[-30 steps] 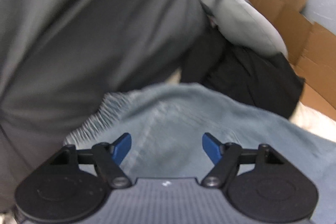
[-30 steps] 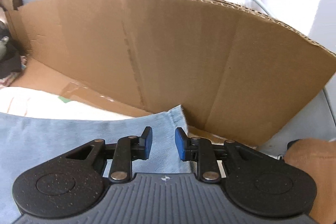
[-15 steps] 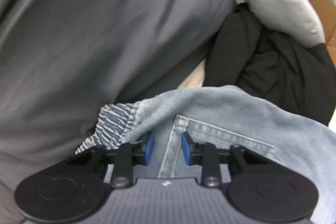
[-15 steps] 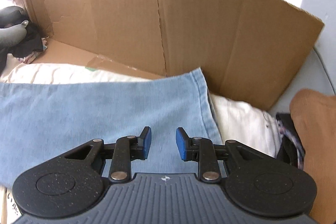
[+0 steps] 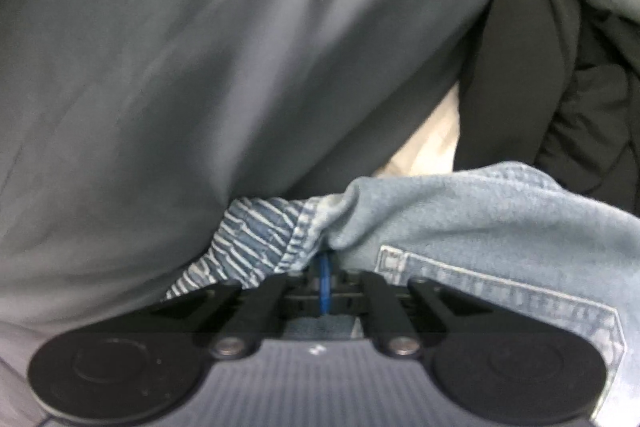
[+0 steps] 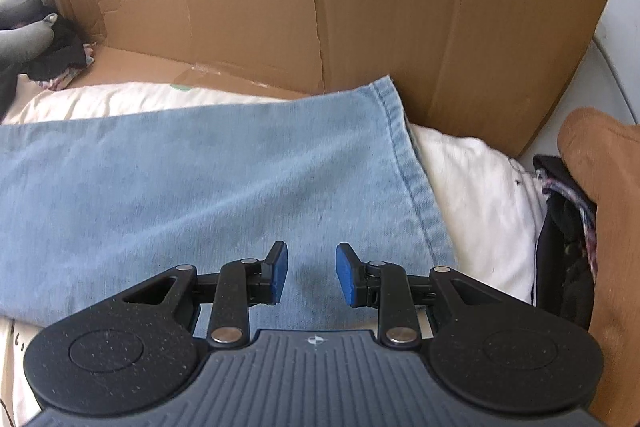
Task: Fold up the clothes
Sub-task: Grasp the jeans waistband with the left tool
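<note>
Light blue jeans lie in front of my left gripper, which is shut on their waistband beside the striped inner lining; a back pocket shows to the right. In the right wrist view a leg of the jeans lies flat on a cream sheet, its hem running down the right. My right gripper hovers over that leg near the hem, its blue pads apart and empty.
A large grey garment fills the left wrist view, with black clothes to the right. A brown cardboard wall stands behind the jeans leg. Dark and brown clothes lie at the right edge; grey cloth sits far left.
My left gripper has closed from wide open onto the jeans waistband. My right gripper has drawn back from the cardboard, so more of the jeans leg shows, and its pads have opened slightly.
</note>
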`<state>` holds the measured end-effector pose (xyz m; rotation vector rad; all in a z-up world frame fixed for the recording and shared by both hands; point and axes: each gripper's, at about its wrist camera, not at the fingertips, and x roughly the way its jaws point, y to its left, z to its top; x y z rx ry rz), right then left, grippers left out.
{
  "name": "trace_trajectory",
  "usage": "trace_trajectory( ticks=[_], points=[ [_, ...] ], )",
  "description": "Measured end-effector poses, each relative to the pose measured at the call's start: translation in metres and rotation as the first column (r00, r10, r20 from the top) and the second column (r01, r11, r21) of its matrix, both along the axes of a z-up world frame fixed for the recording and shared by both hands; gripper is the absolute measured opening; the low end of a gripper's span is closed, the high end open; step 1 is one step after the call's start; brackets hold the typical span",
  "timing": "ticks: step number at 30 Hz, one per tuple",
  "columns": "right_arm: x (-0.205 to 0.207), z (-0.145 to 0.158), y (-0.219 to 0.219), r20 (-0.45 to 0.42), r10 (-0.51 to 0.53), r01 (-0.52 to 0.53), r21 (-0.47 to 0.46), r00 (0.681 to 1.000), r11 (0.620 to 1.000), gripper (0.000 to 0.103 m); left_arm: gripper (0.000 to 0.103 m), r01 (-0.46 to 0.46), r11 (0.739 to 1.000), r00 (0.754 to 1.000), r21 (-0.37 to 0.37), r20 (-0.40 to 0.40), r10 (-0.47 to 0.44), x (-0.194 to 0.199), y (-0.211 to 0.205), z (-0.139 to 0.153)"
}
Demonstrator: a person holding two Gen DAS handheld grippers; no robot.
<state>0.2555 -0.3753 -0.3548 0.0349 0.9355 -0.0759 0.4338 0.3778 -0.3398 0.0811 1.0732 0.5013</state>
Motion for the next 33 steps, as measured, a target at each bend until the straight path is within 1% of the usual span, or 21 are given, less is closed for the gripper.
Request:
trace_trajectory(
  ticks=[5, 11, 13, 15, 18, 21, 23, 25, 26, 28, 29, 31, 32, 33],
  points=[
    [-0.007, -0.004, 0.0, -0.011, -0.029, 0.029, 0.007, 1.0, 1.0, 0.034, 0.004, -0.022, 1.0, 0.999, 0.021, -0.035, 0.023, 0.01, 0.0, -0.005],
    [-0.013, -0.005, 0.002, -0.025, -0.031, 0.031, -0.012, 0.999, 0.999, 0.035, 0.004, -0.042, 0.998, 0.997, 0.04, -0.065, 0.044, 0.021, 0.003, -0.011],
    [-0.017, -0.003, 0.0, -0.023, -0.042, 0.041, -0.013, 0.999, 0.999, 0.036, 0.004, -0.039, 0.998, 0.996, 0.042, -0.076, 0.042, 0.024, 0.005, -0.012],
    [-0.021, -0.002, -0.002, -0.021, -0.058, 0.058, -0.009, 0.998, 0.998, 0.041, 0.004, -0.045, 0.998, 0.996, 0.036, -0.081, 0.048, 0.027, 0.009, -0.013],
    [-0.028, -0.002, -0.009, -0.018, -0.082, 0.082, 0.004, 0.997, 0.997, 0.041, 0.004, -0.051, 0.998, 0.995, 0.041, -0.088, 0.054, 0.029, 0.011, -0.014],
    [-0.036, -0.004, -0.02, -0.012, -0.117, 0.118, 0.043, 0.993, 0.992, 0.041, 0.004, -0.053, 0.996, 0.994, 0.067, -0.092, 0.059, 0.027, 0.004, -0.013],
    [-0.041, -0.004, -0.027, -0.002, -0.138, 0.137, 0.065, 0.99, 0.988, 0.041, 0.003, -0.067, 0.994, 0.994, 0.083, -0.079, 0.074, 0.021, -0.003, -0.008],
    [-0.044, -0.004, -0.036, 0.008, -0.163, 0.161, 0.097, 0.987, 0.982, 0.041, 0.003, -0.024, 0.993, 0.995, 0.117, -0.09, 0.035, 0.01, -0.014, -0.004],
    [-0.045, -0.004, -0.041, 0.011, -0.18, 0.177, 0.121, 0.984, 0.977, 0.041, 0.003, -0.006, 0.993, 0.995, 0.121, -0.096, 0.018, 0.004, -0.018, -0.001],
    [-0.048, -0.004, -0.051, 0.023, -0.23, 0.222, 0.178, 0.973, 0.959, 0.043, 0.004, -0.003, 0.996, 0.996, 0.093, -0.087, 0.011, -0.01, -0.021, 0.007],
    [-0.051, -0.005, -0.056, 0.028, -0.262, 0.251, 0.212, 0.965, 0.945, 0.049, 0.005, -0.003, 0.997, 0.997, 0.081, -0.072, 0.009, -0.019, -0.022, 0.013],
    [-0.056, -0.009, -0.063, 0.034, -0.312, 0.292, 0.269, 0.949, 0.918, 0.051, 0.014, 0.004, 0.998, 0.999, 0.064, -0.052, 0.0, -0.035, -0.025, 0.025],
    [-0.058, -0.011, -0.066, 0.033, -0.326, 0.303, 0.29, 0.945, 0.908, 0.051, 0.017, 0.01, 0.998, 0.999, 0.057, -0.046, -0.008, -0.043, -0.028, 0.031],
    [-0.059, -0.014, -0.068, 0.032, -0.334, 0.309, 0.306, 0.942, 0.9, 0.051, 0.023, 0.018, 0.999, 0.999, 0.049, -0.038, -0.017, -0.05, -0.03, 0.036]
  ],
)
